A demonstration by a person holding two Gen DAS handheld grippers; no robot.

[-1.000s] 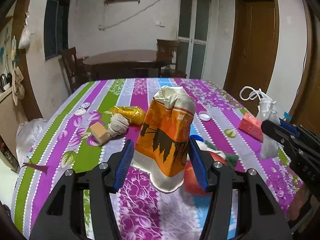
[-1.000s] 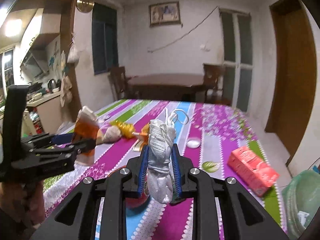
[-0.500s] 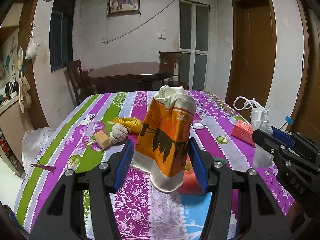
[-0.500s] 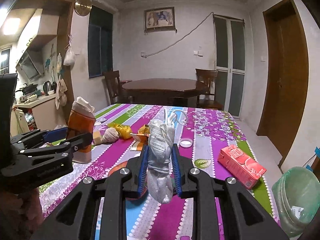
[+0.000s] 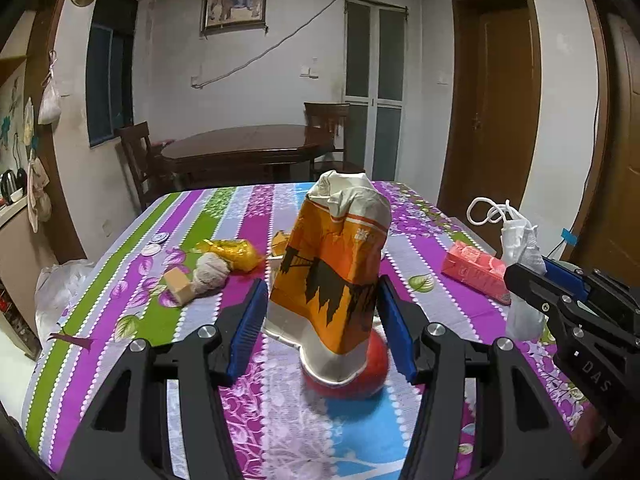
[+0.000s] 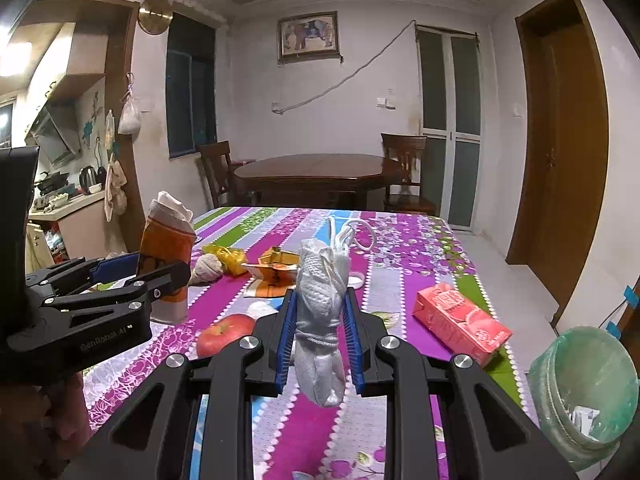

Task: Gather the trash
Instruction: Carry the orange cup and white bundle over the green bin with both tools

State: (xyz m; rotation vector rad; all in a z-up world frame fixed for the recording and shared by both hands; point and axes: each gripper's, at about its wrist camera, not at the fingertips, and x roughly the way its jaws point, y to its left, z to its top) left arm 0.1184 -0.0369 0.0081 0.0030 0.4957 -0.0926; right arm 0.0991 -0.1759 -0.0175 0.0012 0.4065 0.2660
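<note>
A crumpled orange-and-white paper cup [image 5: 336, 264] hangs above the striped tablecloth [image 5: 160, 320], and my left gripper [image 5: 320, 300] is shut on its lower half. The right wrist view shows that cup [image 6: 166, 240] at the left, in the left gripper [image 6: 136, 276]. My right gripper [image 6: 320, 308] is shut on a white mesh bundle [image 6: 320, 320] whose cord loops stick out on top. From the left wrist view, the bundle [image 5: 518, 240] and right gripper [image 5: 536, 276] appear at the right edge. A bin with a green liner [image 6: 588, 380] stands on the floor, lower right.
On the table lie a red apple [image 6: 224, 334], a pink carton [image 6: 460, 320], a yellow wrapper [image 5: 232, 252], a wadded ball [image 5: 208, 276], a tan block [image 5: 178, 286] and flattened orange paper [image 6: 276, 268]. Behind it stand a dark wooden table [image 6: 316, 168] and chairs.
Both grippers have drawn back from the table and risen a little with their loads. More of the table and the whole green-lined bin now show.
</note>
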